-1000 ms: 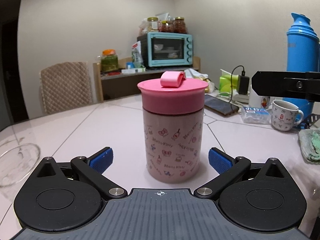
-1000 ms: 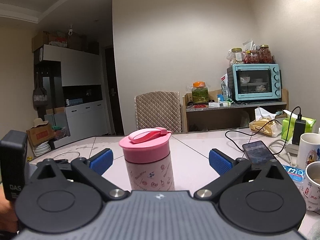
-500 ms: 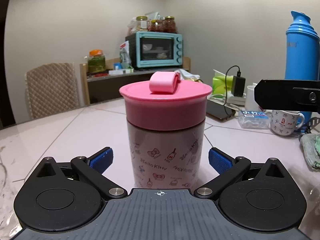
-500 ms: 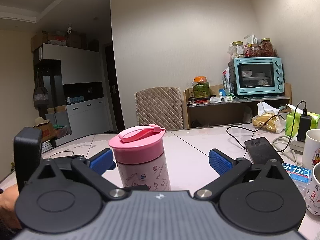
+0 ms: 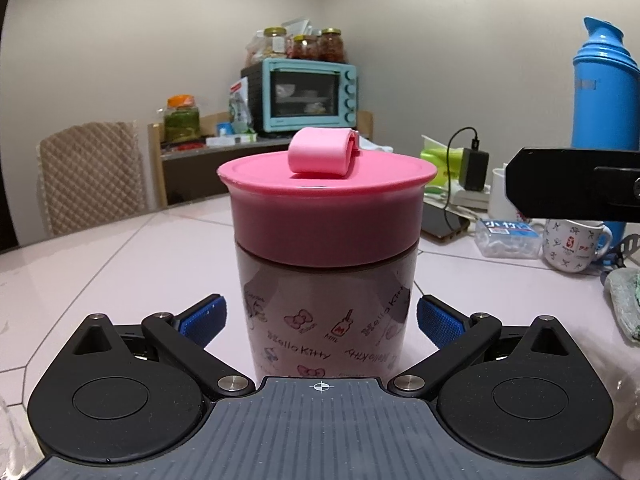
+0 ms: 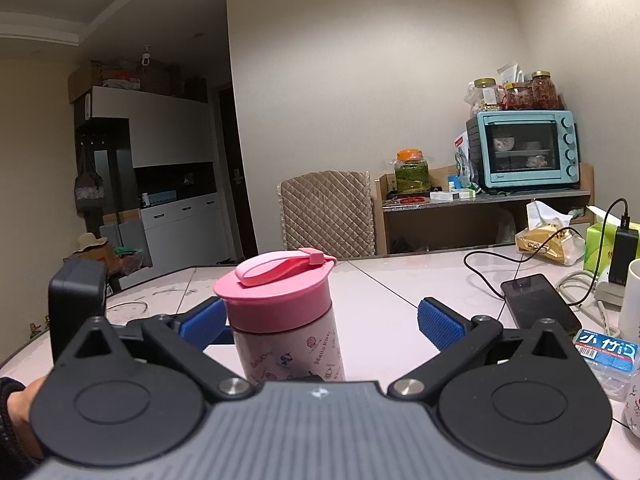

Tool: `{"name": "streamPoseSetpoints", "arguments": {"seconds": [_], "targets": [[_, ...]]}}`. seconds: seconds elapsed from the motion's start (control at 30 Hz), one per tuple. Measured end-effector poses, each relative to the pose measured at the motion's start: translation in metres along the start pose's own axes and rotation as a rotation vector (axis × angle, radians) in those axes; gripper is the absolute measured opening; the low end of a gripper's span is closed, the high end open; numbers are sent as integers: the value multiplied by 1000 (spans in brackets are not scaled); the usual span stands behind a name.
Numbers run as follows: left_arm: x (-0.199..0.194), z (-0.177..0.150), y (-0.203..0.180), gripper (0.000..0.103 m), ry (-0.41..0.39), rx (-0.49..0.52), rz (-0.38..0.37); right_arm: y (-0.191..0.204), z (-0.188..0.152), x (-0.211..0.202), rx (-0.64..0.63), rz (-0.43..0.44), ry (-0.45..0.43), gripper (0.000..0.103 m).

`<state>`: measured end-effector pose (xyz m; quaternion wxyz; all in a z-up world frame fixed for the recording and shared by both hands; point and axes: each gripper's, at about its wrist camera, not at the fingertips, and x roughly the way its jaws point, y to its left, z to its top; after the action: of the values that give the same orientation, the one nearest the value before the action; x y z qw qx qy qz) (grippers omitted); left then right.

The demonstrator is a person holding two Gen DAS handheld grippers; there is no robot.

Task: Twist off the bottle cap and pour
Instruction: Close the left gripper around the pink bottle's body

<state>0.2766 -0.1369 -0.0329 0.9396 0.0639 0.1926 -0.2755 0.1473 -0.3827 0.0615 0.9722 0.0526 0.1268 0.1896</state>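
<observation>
One pink bottle [image 5: 326,280]; one toaster oven [image 5: 306,98]; three jars atop it; one blue thermos [image 5: 604,88]

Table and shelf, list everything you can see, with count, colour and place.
bottle: 1, pink print, table centre, between left tongs' pads
cap: 1, pink, on bottle
toaster oven: 1, teal, shelf
jars: 3, atop oven
pickle jar: 1, green, shelf
chair: 1, beige, behind table
phone: 1, black, table right
thermos: 1, blue, far right
mug: 1, white
left tongs: open
right tongs: open
</observation>
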Motion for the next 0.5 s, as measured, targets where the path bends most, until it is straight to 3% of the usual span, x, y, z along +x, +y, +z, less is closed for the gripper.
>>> {"name": "streamPoseSetpoints", "arguments": {"seconds": [0.3, 0.43, 0.5], "targets": [[5, 3, 0, 102, -3, -6, -2, -6, -2, 6, 13, 10, 5, 103], [6, 6, -1, 91, 1, -6, -12, -7, -3, 8, 17, 14, 8, 103], [7, 6, -1, 91, 3, -7, -19, -8, -4, 9, 18, 15, 10, 103]]}}
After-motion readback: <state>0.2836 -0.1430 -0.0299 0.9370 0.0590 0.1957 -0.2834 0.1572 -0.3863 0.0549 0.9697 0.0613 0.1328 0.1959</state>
